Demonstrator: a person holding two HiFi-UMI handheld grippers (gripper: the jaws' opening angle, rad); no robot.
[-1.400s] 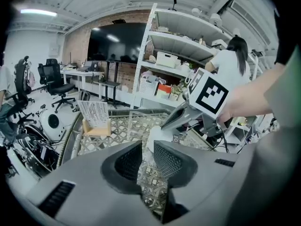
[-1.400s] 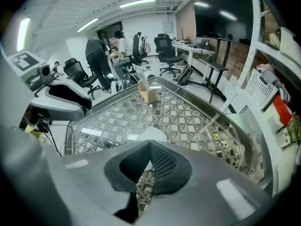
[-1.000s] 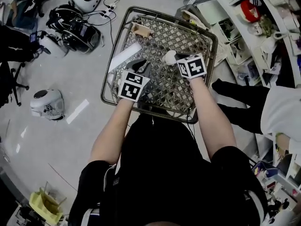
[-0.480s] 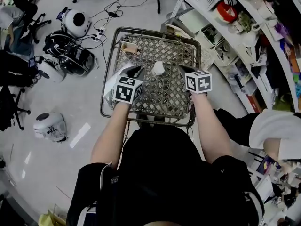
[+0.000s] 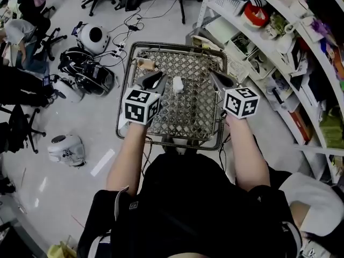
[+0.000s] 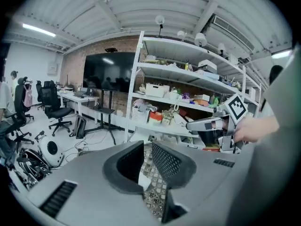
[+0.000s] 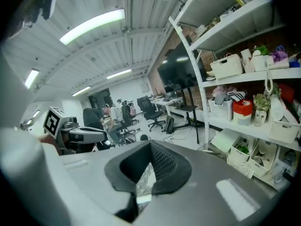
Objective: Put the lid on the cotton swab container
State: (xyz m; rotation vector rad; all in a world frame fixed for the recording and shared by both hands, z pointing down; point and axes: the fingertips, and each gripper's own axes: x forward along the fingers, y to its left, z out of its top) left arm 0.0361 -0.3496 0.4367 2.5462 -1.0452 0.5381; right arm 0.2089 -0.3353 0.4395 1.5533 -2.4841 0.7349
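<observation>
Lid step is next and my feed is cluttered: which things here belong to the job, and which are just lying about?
Job:
- white container on the mesh table; I see no separate lid
- left gripper
- right gripper

Lying about:
- tan item at the table's far corner
- helmets on the floor
- red bowl on the shelves

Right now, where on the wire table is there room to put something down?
Free: the wire table near its front edge, between the arms, and the strip between the white container and right hand-held gripper. Crowded: the far left corner, with a tan object and the left hand-held gripper.
</observation>
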